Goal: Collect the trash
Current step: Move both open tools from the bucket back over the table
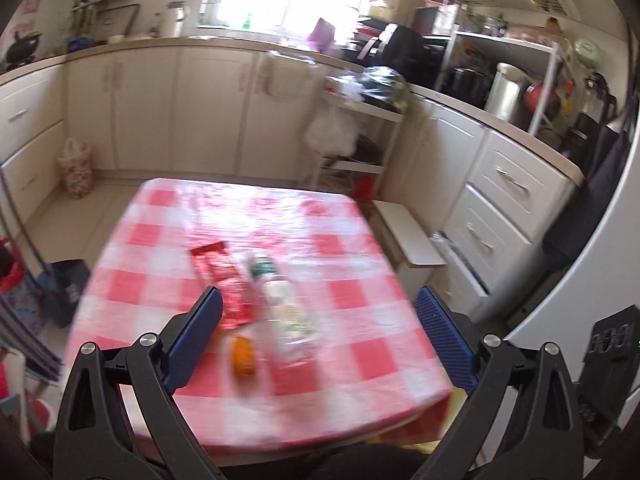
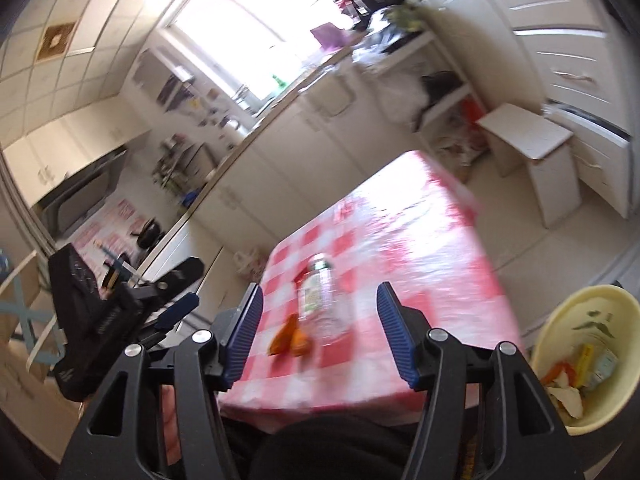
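A red wrapper (image 1: 224, 280), a clear plastic bottle (image 1: 284, 304) with a green cap and an orange scrap (image 1: 244, 356) lie on the red-and-white checked table (image 1: 360, 260). My left gripper (image 1: 320, 316) is open and empty, held above the table's near edge in front of them. In the right wrist view the bottle (image 2: 320, 300) and the orange scrap (image 2: 292, 338) lie between the fingers' line of sight. My right gripper (image 2: 320, 328) is open and empty, above the near edge. The left gripper (image 2: 176, 308) shows at the left there. Both views are blurred.
A pale yellow bin (image 2: 588, 356) with several bits of trash stands to the right of the table, beside my right gripper. A white stool (image 2: 532, 148) stands past the table's far right corner. White cabinets (image 1: 160, 104) line the walls.
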The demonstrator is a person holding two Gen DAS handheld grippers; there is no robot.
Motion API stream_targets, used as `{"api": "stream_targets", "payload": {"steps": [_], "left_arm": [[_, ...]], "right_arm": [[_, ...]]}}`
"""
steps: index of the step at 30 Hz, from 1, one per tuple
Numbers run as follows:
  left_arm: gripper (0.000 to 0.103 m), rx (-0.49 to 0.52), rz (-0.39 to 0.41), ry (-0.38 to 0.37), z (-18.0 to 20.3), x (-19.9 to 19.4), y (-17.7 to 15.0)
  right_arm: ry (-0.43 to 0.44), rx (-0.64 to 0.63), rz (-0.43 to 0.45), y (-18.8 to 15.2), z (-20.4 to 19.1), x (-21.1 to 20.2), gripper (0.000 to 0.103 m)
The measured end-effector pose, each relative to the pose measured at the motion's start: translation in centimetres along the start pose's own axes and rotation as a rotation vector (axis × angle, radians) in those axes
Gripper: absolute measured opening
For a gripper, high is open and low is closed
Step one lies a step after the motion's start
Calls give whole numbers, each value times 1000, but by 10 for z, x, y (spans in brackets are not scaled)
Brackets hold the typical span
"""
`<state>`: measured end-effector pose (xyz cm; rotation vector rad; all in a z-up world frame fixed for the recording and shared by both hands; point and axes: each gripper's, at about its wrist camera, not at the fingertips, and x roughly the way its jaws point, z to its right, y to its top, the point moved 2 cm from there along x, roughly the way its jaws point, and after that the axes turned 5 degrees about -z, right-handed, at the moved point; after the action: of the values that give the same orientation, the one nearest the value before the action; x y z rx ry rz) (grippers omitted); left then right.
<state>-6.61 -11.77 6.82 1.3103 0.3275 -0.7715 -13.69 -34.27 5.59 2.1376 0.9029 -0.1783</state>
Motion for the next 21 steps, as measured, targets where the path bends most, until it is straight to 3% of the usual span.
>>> {"api": "stream_targets", "payload": {"steps": [6,9,21], "left_arm": [[94,-111,-9,94,-88,-8,-2],[94,-157,-6,106,-115,-10,-4],[94,-160,-31,105,-137,-7,-13]], "right_arm": [[-12,-79,-107,-19,-32,44,58],[-23,-80,-105,-21,-36,47,60],[-141,-110,-137,-30,-52,69,66]]}}
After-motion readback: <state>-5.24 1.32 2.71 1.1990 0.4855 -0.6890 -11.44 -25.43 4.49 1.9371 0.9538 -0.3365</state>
